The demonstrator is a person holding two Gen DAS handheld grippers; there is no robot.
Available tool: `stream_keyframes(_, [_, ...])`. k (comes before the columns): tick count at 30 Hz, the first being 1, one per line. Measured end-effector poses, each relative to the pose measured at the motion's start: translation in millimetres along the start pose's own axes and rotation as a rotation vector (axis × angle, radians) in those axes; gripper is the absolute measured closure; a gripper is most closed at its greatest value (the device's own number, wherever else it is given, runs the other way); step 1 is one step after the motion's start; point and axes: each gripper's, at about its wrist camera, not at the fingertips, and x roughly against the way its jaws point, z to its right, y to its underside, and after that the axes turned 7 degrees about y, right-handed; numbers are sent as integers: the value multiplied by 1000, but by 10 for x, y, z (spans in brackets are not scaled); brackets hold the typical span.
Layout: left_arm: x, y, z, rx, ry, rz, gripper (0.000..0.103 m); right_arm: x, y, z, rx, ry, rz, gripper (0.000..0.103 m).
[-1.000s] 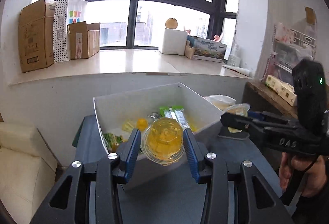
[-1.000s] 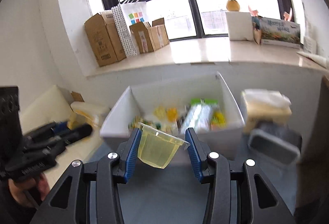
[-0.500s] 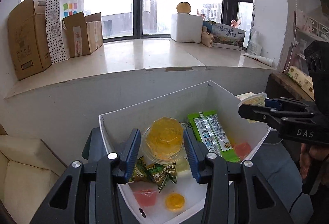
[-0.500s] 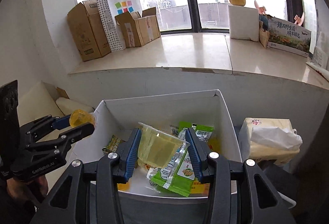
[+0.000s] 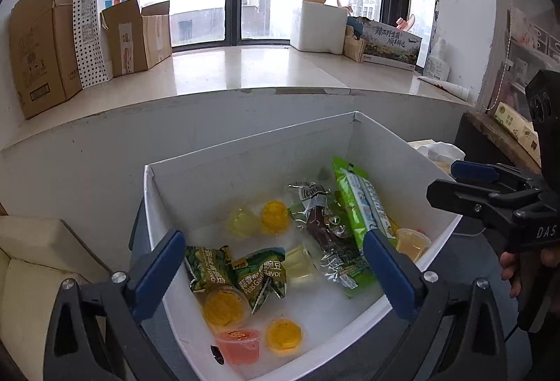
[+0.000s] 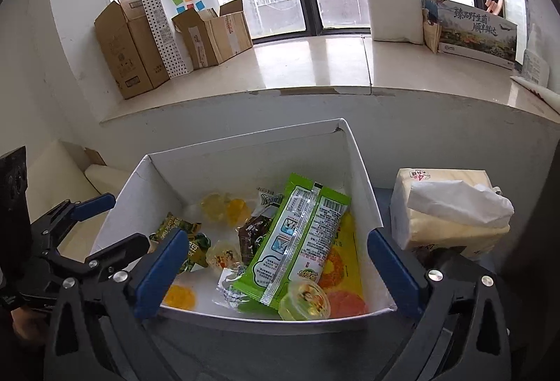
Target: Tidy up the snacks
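A white box (image 5: 245, 164) (image 6: 245, 164) holds the snacks: a long green packet (image 5: 360, 202) (image 6: 301, 234), green pea packets (image 5: 259, 272) and several jelly cups. My left gripper (image 5: 273, 272) hangs over the box's near left side. Its jaws are opening and nothing is between them. An orange jelly cup (image 5: 224, 305) lies in the box below it. My right gripper (image 6: 276, 270) hangs over the near wall. Its jaws are opening too, with nothing between them. A yellow jelly cup (image 6: 304, 304) (image 5: 413, 242) rests inside by that wall. Each view also shows the other gripper, the right gripper (image 5: 465, 185) and the left gripper (image 6: 94, 230).
A pack of tissues (image 6: 448, 206) stands right of the box on the dark table (image 6: 280, 353). A cream cushion (image 5: 31, 258) lies to the left. Behind runs a wide window sill with cardboard boxes (image 5: 38, 41) and a paper bag (image 6: 182, 6). A wooden shelf (image 5: 504, 136) is at the right.
Both grippers moved forward and down over the box, and their jaws sprang wide. The orange cup left the left jaws and the yellow cup left the right jaws. Both cups now lie in the box.
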Motion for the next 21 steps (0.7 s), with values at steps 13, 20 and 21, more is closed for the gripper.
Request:
stream_keyframes(13, [655,285,427,-64,-191,109,0,818,344,-284,171,194,181,0])
stream_keyframes(20, [1218,667,651,-8,-88,134,0,1554,804,-188,36,10,152,0])
stream_keyframes(21, [1298,724,684,-3,-65,132,0,1635,902,-170,13,0,139,0])
